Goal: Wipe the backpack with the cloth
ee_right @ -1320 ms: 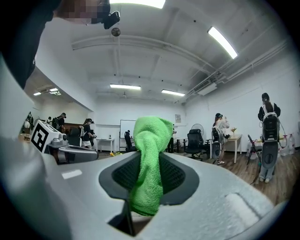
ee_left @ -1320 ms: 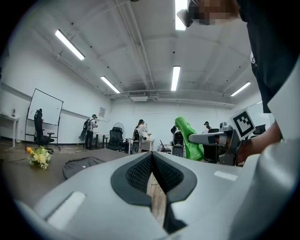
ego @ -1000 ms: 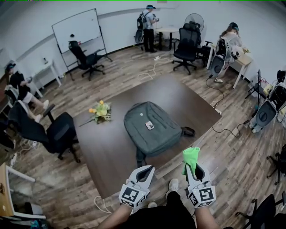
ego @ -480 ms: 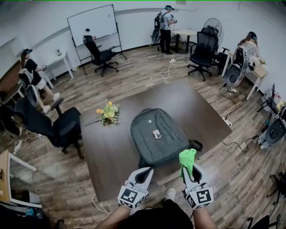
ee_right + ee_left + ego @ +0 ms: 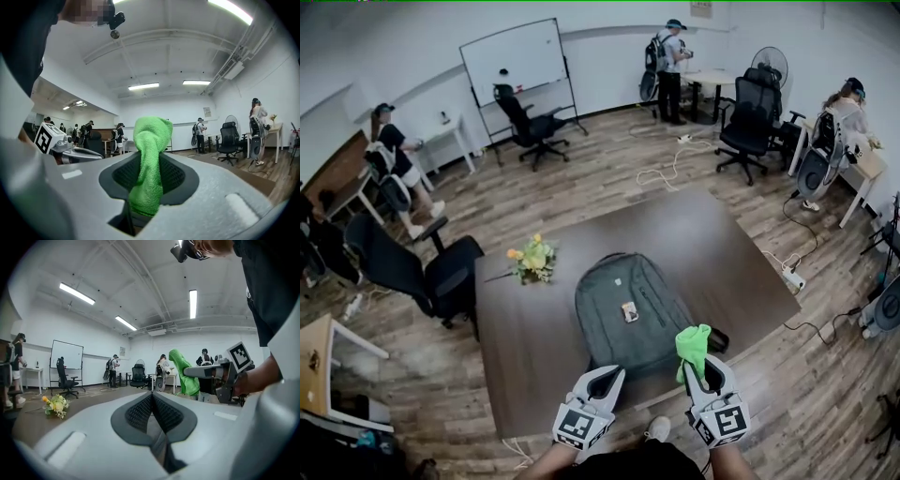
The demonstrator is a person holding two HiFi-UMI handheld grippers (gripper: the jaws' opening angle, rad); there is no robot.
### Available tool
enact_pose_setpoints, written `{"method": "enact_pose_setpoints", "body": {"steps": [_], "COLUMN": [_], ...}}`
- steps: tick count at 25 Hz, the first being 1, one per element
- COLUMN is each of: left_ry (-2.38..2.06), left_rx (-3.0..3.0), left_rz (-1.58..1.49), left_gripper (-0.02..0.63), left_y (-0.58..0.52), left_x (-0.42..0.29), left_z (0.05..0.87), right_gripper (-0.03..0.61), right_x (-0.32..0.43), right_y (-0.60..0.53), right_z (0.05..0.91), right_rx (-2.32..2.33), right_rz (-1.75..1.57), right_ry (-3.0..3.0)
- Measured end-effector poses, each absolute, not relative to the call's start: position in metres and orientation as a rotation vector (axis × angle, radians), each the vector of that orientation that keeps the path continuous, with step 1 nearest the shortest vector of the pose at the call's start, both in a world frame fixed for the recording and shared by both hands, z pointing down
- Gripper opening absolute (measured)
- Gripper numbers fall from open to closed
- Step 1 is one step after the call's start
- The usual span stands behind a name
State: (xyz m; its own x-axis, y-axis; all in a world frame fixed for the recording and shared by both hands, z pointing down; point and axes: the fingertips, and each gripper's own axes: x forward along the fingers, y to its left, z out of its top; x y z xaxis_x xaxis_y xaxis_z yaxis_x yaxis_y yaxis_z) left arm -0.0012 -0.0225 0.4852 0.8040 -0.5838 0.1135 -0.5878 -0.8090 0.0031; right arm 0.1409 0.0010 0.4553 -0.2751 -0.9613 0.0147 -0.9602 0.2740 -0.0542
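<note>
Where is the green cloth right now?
The green cloth is pinched in the right tongs, low and right of centre in the head view, by the near right corner of the backpack.

The grey fabric backpack (image 5: 614,314) is lying mid-way across the dark rectangular wooden bench (image 5: 712,244). The yellow flower bunch (image 5: 532,260) is sitting on the bench left of it, apart. The left tongs (image 5: 607,375) and right tongs (image 5: 710,367) are hovering side by side at the near edge. The green microfibre cloth (image 5: 693,341) is standing between the right tongs' jaws.
</note>
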Motion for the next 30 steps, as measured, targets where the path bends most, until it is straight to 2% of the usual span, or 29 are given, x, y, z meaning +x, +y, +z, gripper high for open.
{"method": "enact_pose_setpoints", "body": {"steps": [13, 30], "left_ry": [-1.223, -1.505], "left_rx": [2.889, 2.735], "left_rz": [0.214, 0.114], "left_gripper": [0.017, 0.017], "left_y": [-0.057, -0.098], "left_x": [0.016, -0.035], "left_z": [0.492, 0.469], "right_gripper": [0.104, 0.103], "right_x": [0.167, 0.139], "right_y": [-0.043, -0.092], "right_z": [0.475, 0.476], "right_rx": [-1.678, -1.513], "right_rz": [-0.123, -0.168], "right_ry": [2.672, 2.762]}}
